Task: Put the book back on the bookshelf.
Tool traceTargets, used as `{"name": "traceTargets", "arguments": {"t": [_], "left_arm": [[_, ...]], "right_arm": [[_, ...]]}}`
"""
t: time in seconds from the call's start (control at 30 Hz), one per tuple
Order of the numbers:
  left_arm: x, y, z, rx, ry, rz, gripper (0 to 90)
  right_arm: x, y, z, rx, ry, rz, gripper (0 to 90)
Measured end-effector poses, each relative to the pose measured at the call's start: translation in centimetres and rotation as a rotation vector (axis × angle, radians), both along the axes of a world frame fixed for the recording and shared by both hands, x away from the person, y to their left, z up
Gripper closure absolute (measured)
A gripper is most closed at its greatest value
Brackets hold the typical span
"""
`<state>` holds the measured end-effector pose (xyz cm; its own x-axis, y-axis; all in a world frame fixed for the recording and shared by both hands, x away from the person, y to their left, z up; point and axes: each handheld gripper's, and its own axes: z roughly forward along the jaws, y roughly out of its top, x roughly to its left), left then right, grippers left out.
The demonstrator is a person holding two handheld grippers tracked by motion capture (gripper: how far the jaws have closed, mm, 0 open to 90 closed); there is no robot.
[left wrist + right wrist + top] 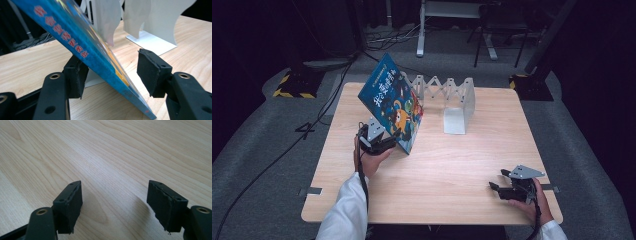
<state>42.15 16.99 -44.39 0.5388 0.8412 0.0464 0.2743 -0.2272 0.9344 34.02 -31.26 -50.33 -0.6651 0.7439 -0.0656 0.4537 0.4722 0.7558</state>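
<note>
Blue book point(393, 102), far left: white characters on cover, red characters along spine point(67, 37); present but too blurred to read.

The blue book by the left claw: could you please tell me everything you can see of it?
The blue book is a thin picture book with a glossy cover showing colourful cartoon figures and red lettering along its spine. It is closed and tilted, its top leaning away toward the white folding bookend rack, its lower edge near the wooden table. In the left gripper view it passes between the jaws of the left claw: one pad lies against it, the other stands apart, so it looks unclamped.
</note>
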Motion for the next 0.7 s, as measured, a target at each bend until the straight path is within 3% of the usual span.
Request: {"name": "traceTargets", "arguments": {"t": [0.4, 0.47, 0.6, 0.7], "left_arm": [[-0.2, 0.0, 1.2, 0.043, 0.055, -0.078, 26.6], [-0.4, 0.2, 1.3, 0.055, 0.046, -0.078, 25.7], [-0.4, 0.4, 1.4, 0.06, 0.093, -0.112, 20.8], [-0.7, 0.5, 1.3, 0.082, 0.105, -0.131, 18.5]], "right_arm": [[0.0, 0.0, 0.1, -0.009, -0.011, -0.013, 29.7], [0.1, -0.1, 0.2, -0.008, -0.007, -0.025, 29.5], [0.2, -0.1, 0.4, -0.014, -0.005, -0.046, 29.0], [0.1, -0.2, 0.7, -0.008, -0.012, -0.055, 28.4]]}}
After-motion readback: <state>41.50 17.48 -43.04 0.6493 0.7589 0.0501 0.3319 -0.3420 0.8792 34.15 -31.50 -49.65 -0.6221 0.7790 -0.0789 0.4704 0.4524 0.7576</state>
